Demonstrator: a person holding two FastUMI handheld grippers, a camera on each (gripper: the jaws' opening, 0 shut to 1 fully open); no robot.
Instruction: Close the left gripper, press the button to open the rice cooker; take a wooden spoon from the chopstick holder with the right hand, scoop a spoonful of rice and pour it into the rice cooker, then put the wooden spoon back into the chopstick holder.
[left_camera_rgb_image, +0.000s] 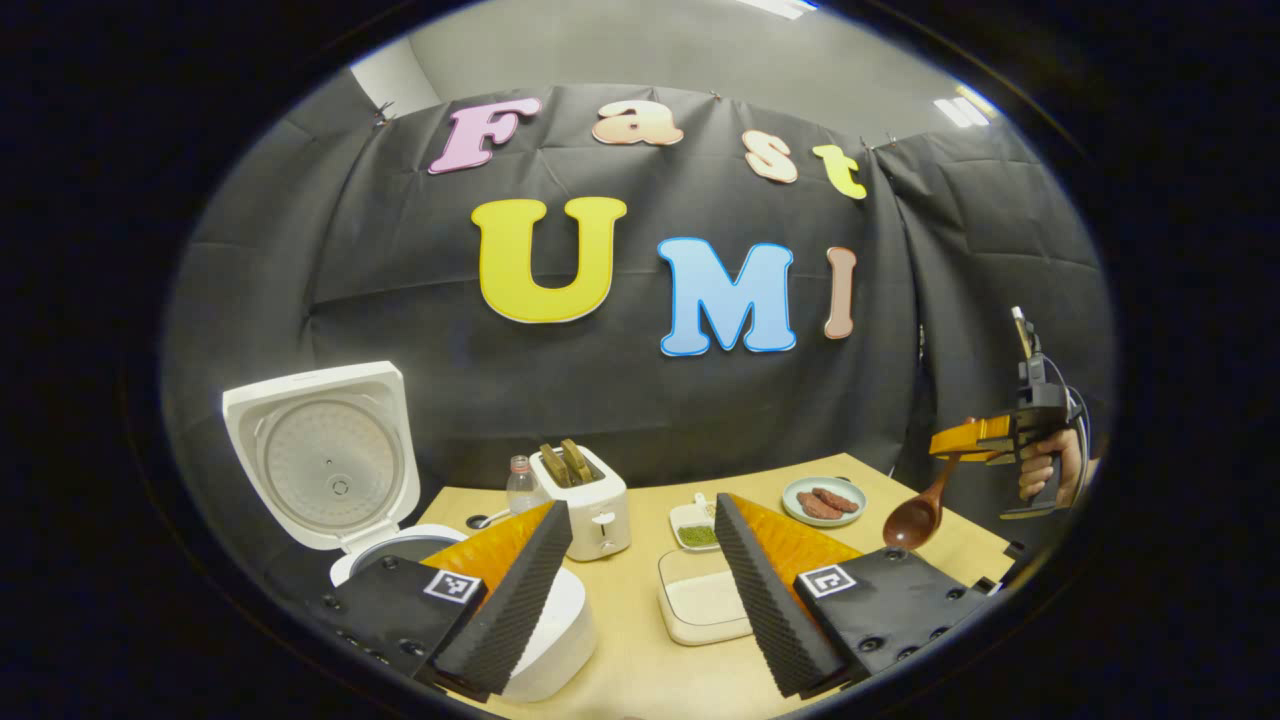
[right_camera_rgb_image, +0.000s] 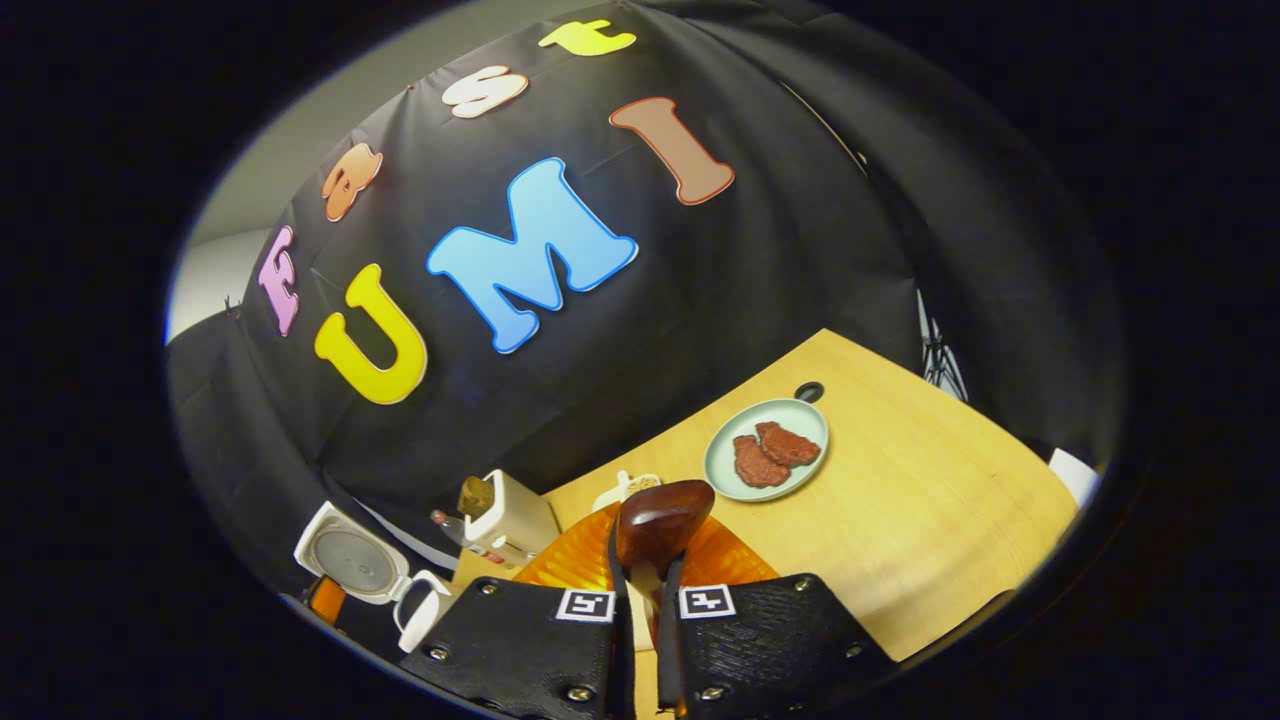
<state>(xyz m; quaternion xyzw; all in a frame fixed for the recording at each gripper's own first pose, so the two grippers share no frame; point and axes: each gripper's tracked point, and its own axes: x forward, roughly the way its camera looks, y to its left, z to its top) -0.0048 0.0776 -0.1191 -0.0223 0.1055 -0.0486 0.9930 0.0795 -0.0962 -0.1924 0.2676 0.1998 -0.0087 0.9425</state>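
You've got the wooden spoon (right_camera_rgb_image: 662, 522) pinched by its handle between both fingers of your right hand-held gripper (right_camera_rgb_image: 641, 610), bowl forward at lower centre of the right gripper view. In the left gripper view the same spoon (left_camera_rgb_image: 915, 518) hangs bowl-down at the right edge, clear above the worktop (left_camera_rgb_image: 640, 660). The bowl looks empty to me, so I'd call this the move toward the rice.

The rice cooker (left_camera_rgb_image: 545, 640) sits at lower left of that view, lid (left_camera_rgb_image: 322, 455) swung fully up, so the button step is done. Your left hand-held gripper (left_camera_rgb_image: 640, 580) hangs spread wide over the worktop, grasping nothing. Keep it out of the spoon's path.

Just ahead of it, at lower centre, is a pale rectangular container (left_camera_rgb_image: 700, 605); whether that holds the rice I can't tell from here. A small dish of green bits (left_camera_rgb_image: 696, 527) sits just behind it, near the toaster (left_camera_rgb_image: 590, 505), and the plate with brown patties (left_camera_rgb_image: 823, 500) lies further right.

Level the bowl before you dip, enter shallow, lift slowly, and carry it flat to the open pot so nothing spills onto the worktop.
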